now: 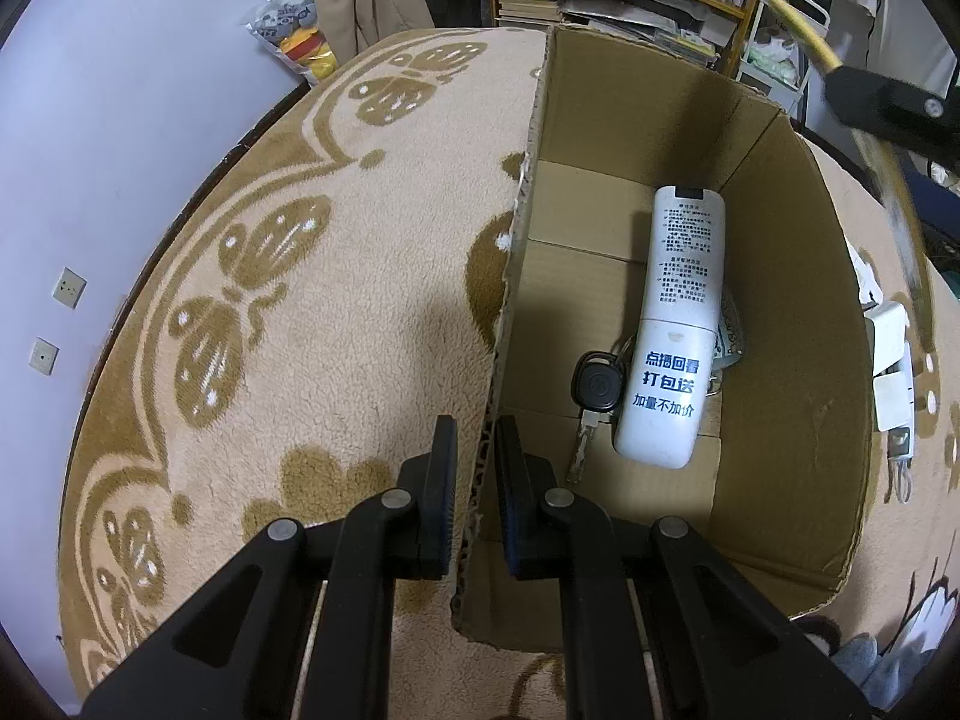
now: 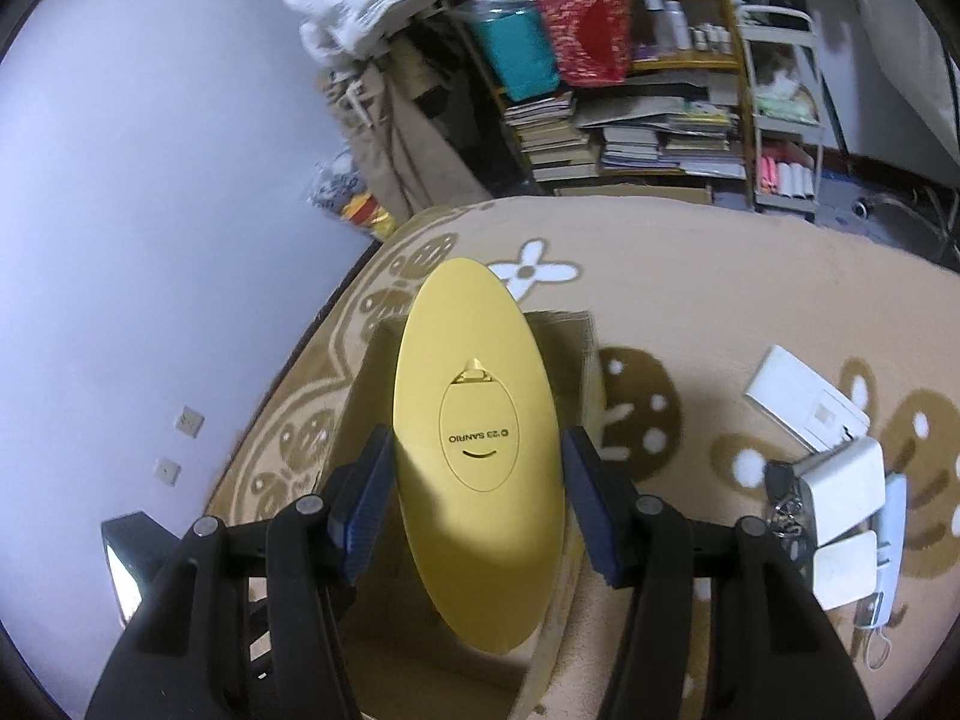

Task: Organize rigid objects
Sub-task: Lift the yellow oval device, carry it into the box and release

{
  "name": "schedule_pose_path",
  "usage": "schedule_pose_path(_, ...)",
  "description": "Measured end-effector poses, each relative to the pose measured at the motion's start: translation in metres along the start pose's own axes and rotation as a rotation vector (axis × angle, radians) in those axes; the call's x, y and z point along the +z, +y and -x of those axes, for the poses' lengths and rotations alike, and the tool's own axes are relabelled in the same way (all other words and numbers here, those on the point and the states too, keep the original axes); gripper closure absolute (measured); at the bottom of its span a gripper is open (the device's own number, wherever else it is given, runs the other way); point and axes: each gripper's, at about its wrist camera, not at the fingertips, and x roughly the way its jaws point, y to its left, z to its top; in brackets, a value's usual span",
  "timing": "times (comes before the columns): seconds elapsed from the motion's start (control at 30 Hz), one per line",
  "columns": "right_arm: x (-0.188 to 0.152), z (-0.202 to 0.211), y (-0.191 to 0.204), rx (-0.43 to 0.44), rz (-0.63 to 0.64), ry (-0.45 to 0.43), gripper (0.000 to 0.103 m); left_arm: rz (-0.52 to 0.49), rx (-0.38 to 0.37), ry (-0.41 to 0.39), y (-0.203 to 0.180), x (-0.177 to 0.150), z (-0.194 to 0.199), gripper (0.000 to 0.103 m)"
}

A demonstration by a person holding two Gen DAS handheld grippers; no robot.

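Right wrist view: one yellow oval object (image 2: 477, 462), printed "'23 SANRIO" on an inset oval panel, is clamped between the pads of the right tongs (image 2: 477, 510). It extends forward past the fingertips and back below them, held above the open cardboard box (image 2: 570, 348), whose rim shows blurred behind and beside it.

Right of the right tongs, on the patterned blanket (image 2: 690, 276) covering the surface, lies a cluster of unsorted items: one white rectangular box (image 2: 804, 402), two white adapter-like blocks (image 2: 849, 483), one dark key fob with keys (image 2: 780, 495) and one pale slim device with a cord (image 2: 891, 534). These items touch or overlap one another.

Left wrist view: the left tongs (image 1: 477, 468) are closed narrow on the near wall of the cardboard box (image 1: 510, 276), one pad outside and one inside. This view alone shows the box interior. Ahead of and right of the left tongs, on the box floor, lie one white remote control (image 1: 672, 324), face down with printed text, and one black car key (image 1: 594, 387) partly under the remote's left edge, on a key ring.

Only the right wrist view shows the yellow object's full outline; in the left wrist view, just a yellow edge (image 1: 798, 30) and part of the right tongs' black body appear at upper right. The white blocks appear in both views, right of the box.

Background: shelving with stacked books (image 2: 600, 138).
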Motion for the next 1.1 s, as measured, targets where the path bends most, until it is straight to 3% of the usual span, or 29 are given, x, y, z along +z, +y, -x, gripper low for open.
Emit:
schedule_pose_path(0.73,-0.014,-0.014,0.014,-0.047,0.05,0.041,0.043,0.003,-0.008,-0.001,0.001,0.0,0.0,0.091)
schedule_pose_path(0.8,-0.012,-0.011,0.013,-0.043,0.048,0.044,0.039,0.004,-0.008,-0.002,0.002,-0.001,0.001,0.091)
schedule_pose_path(0.87,-0.011,-0.004,0.012,-0.052,0.057,0.029,0.025,0.003,-0.007,-0.003,0.002,-0.001,0.001,0.091)
schedule_pose_path(0.93,-0.009,0.004,0.009,-0.074,0.066,0.003,0.02,0.003,-0.008,-0.002,0.002,-0.001,0.001,0.091)
schedule_pose_path(1.1,-0.003,0.017,-0.01,-0.121,0.07,-0.011,0.019,0.003,-0.007,-0.003,0.002,0.0,0.001,0.091)
